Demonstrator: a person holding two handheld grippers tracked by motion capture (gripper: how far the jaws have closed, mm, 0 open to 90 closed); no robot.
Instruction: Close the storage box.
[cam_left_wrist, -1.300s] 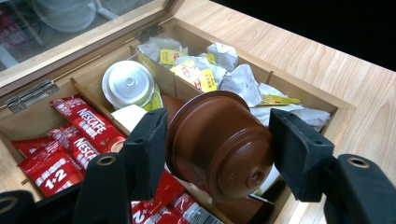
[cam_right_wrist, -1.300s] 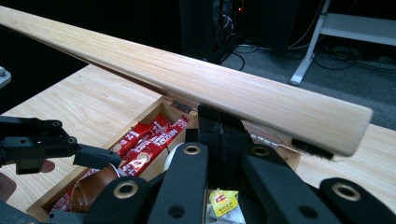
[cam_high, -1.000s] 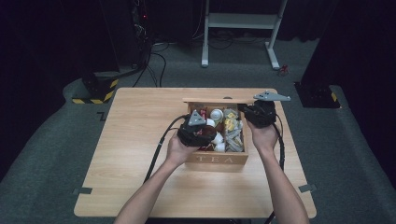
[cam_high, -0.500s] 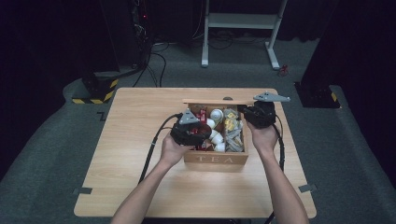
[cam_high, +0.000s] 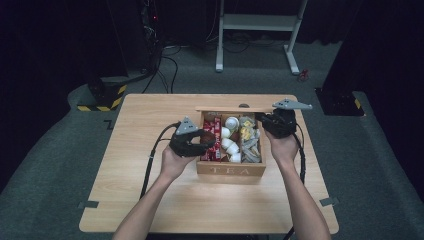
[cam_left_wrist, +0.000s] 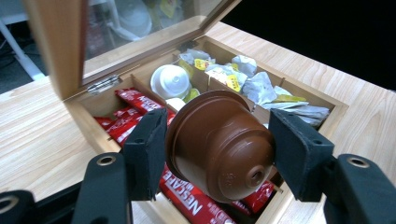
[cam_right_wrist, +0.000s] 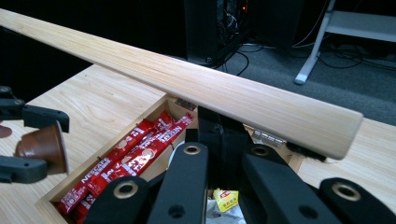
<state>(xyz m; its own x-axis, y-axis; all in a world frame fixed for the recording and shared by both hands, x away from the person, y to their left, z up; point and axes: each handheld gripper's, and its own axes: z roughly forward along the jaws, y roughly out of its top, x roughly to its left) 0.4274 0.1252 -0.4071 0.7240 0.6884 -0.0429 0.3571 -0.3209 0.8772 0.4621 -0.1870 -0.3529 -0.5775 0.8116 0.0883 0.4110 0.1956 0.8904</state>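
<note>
**Brown capsule held over the tea box, lid propped by the other claw**

The left claw (cam_left_wrist: 215, 149) is clenched on a brown coffee capsule (cam_left_wrist: 219, 144): in the left gripper view both black pads press on its sides, one against the wide rim end and one near the narrow end, and the small dimpled base faces the camera. The capsule hangs above the near left part of the wooden box (cam_high: 231, 169), over the compartment of red coffee sticks (cam_left_wrist: 187, 198), touching none of them. In the high view the left claw (cam_high: 210, 143) sits at the box's left wall, with the person's left hand (cam_high: 172, 162) behind it.

The box stands near the middle of the bench (cam_high: 150, 200), with "TEA" on its front wall. Its inside is split into three rows: the red sticks on the left, white capsules (cam_high: 230, 124) in the middle, and paper tea bags (cam_high: 248, 140) with yellow tags on the right.

The right claw (cam_high: 265, 121) is at the far right corner of the box, where the lid (cam_right_wrist: 224, 88) stands open. In the right gripper view the lid's wooden frame crosses the picture just above the jaws, which are drawn in at the hinge end; whether the pads actually pinch the frame cannot be told. That view also shows the left claw (cam_right_wrist: 28, 144) with the capsule at the far left, beside the red sticks.
</note>
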